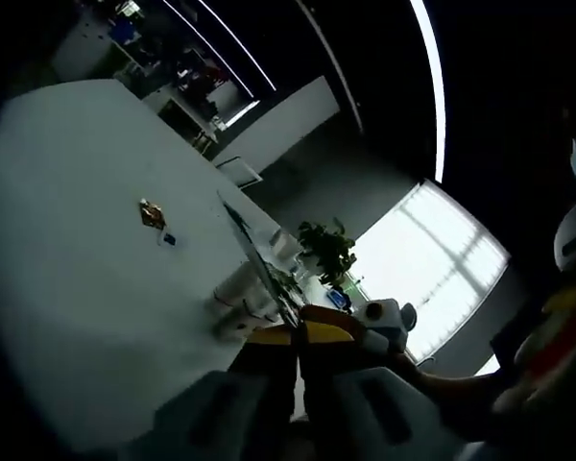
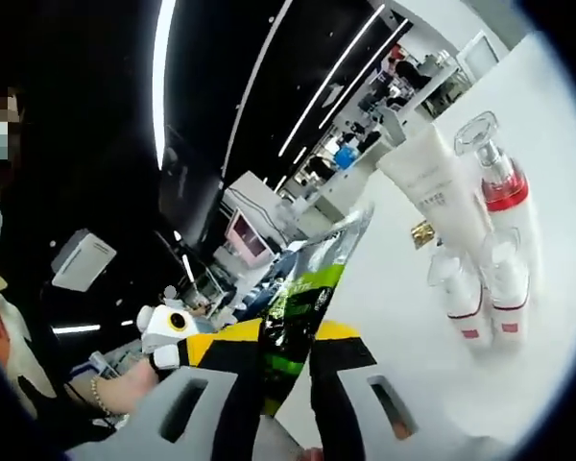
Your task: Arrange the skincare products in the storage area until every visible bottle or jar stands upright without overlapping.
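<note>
On the white table [image 2: 547,125] I see a white tube [image 2: 432,182] leaning beside three red-banded clear-capped bottles [image 2: 504,279]. My right gripper [image 2: 286,370] is clamped on a green-black tube [image 2: 302,307], its long axis pointing away up-right. My left gripper [image 1: 298,360] jaws are together.

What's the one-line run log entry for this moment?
right hand-held gripper: shut on green tube | left hand-held gripper: shut, holding nothing seen | white tube, red-banded bottles on white table

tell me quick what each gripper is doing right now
Left gripper: shut, nothing visible between its jaws.
Right gripper: shut on a flat green and black squeeze tube.
</note>
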Demonstrator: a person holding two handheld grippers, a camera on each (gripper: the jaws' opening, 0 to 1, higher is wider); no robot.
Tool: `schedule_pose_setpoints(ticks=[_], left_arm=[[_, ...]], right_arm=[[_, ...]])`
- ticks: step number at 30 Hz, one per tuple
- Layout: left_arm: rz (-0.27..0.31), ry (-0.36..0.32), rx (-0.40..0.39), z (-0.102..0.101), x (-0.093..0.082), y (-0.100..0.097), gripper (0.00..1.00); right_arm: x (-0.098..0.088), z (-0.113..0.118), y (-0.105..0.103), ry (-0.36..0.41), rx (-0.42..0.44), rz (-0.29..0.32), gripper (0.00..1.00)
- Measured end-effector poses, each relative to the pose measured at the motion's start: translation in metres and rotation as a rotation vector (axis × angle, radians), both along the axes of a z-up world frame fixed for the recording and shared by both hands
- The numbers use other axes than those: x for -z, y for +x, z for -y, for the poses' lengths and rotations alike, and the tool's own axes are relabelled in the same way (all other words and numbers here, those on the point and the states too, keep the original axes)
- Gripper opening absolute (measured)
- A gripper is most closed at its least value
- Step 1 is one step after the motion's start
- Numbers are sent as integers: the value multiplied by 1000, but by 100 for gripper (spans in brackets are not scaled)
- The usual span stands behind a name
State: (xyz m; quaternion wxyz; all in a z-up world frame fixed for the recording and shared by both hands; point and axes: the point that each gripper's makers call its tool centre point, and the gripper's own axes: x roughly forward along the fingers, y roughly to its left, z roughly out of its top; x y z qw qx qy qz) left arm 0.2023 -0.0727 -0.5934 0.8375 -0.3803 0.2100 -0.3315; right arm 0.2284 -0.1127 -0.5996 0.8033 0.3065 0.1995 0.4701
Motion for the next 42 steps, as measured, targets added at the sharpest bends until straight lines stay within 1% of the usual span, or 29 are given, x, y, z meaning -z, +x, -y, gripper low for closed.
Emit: schedule_pose_setpoints(ticks=[2,5,8,11,14,19,30,38,42], left_arm=[[-5,-1,-4,-3,1,4,0],[-5,7,-5,-6,3,10,0],[-7,-5,-10,-6,3,15,0],[-10,-6,-15,-6,6,22,0],[-15,-8,-13,-5,9,26,0],[-22,-12,-13,-4,13,32,0],[-41,-5,6,1,25,44,0],[-57,24,37,7,39,50,0],[-60,63,61,13,50,52,0]], right_arm=[[0,-1,-1,-3,-18,-1,30],[0,-3,-4,-13,-42,7,44],[-1,-5,-6,-19,-69,25,55],[0,-6,-9,-42,-85,37,63],[3,-7,-11,-63,-99,40,68],[7,-6,-13,-83,-100,36,72],[15,-3,-18,-129,-113,40,86],[22,4,-24,-172,-112,37,93],[24,14,-26,-193,-96,41,94]])
